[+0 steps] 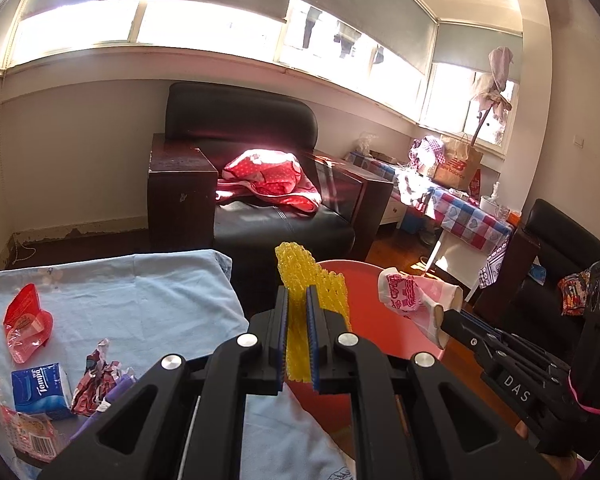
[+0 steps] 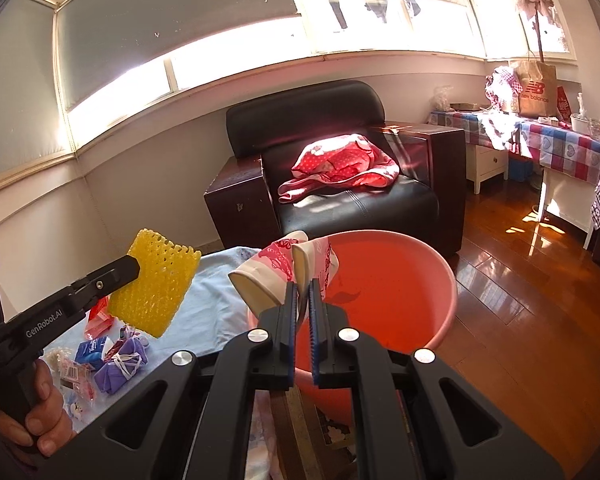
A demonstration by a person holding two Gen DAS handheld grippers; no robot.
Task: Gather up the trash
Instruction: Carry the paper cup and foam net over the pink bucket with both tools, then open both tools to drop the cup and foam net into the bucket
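My left gripper (image 1: 297,300) is shut on a yellow foam fruit net (image 1: 300,276), held above the table edge beside a red plastic basin (image 1: 364,312). In the right wrist view the net (image 2: 156,284) hangs from the left gripper (image 2: 134,266) at the left. My right gripper (image 2: 303,292) is shut on a crushed pink-and-white paper cup (image 2: 284,268), held over the near rim of the basin (image 2: 400,280). The cup also shows in the left wrist view (image 1: 412,296), at the tip of the right gripper (image 1: 446,320). More trash lies on the light blue tablecloth (image 1: 140,296).
On the cloth lie a red wrapper (image 1: 26,320), a blue Tempo tissue pack (image 1: 40,390), a crumpled wrapper (image 1: 98,384) and a purple bundle (image 2: 120,364). A black armchair (image 2: 340,168) with a red cloth stands behind. A cluttered checked table (image 2: 560,140) is at the right, over wooden floor.
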